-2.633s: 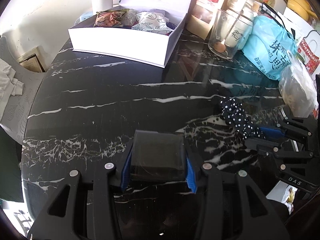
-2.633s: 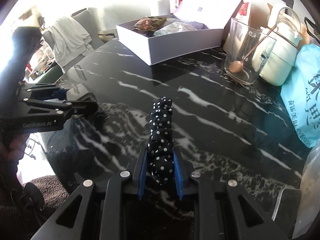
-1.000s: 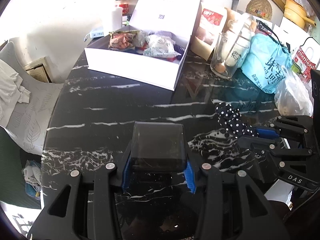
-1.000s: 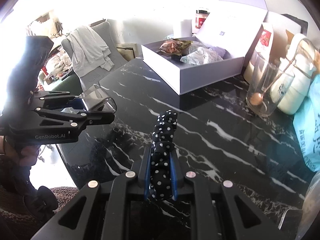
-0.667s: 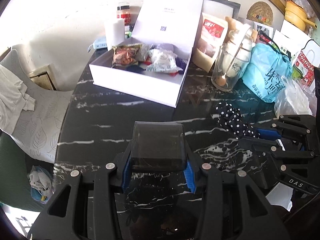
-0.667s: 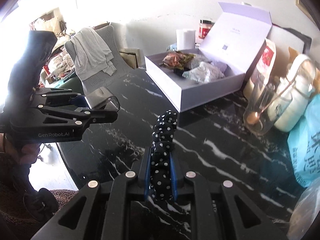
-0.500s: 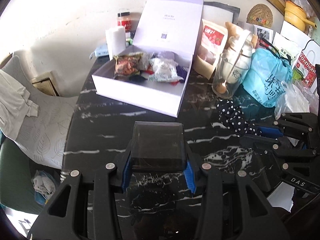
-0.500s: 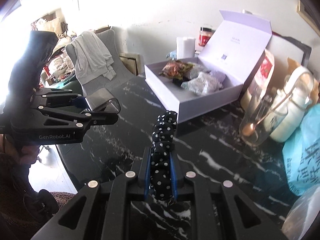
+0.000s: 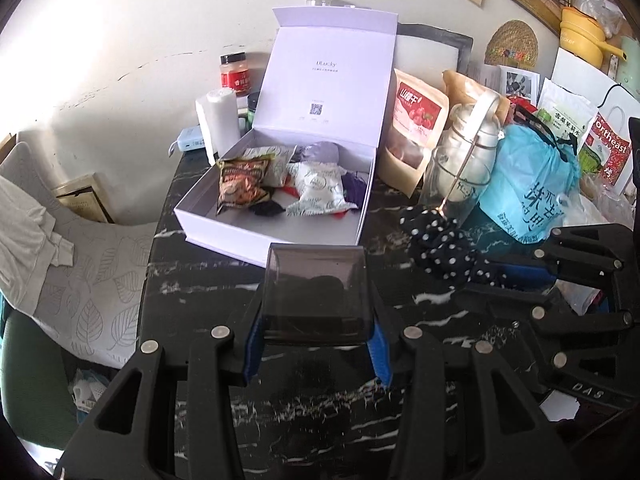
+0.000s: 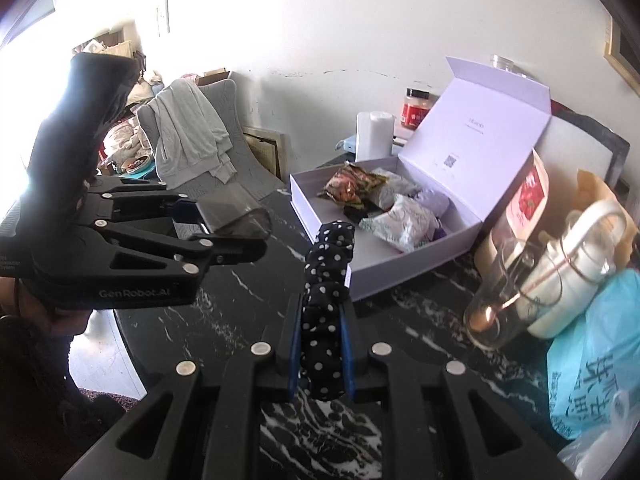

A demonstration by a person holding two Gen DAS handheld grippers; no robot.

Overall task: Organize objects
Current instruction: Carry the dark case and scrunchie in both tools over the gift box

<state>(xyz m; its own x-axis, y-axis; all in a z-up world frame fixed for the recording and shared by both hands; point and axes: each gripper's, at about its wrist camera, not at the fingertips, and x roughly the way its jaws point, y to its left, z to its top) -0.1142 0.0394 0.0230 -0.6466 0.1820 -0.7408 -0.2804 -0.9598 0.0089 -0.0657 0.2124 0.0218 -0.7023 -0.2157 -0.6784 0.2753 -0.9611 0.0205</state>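
My left gripper is shut on a smoky clear plastic case, held above the black marble table. From the right wrist view the same case sticks out of the left gripper at the left. My right gripper is shut on a black scrunchie with white dots; in the left wrist view that scrunchie shows at the right. Beyond both stands an open white box with its lid up, holding several snack packets.
A glass with a spoon, a white jar, a blue bag and a red pouch crowd the table's right. A paper roll and a red-lidded jar stand behind the box. A grey chair with cloth is at the left.
Both grippers have risen with their objects still held. The table looks farther below, and the white box and the wall behind it have come more fully into view.
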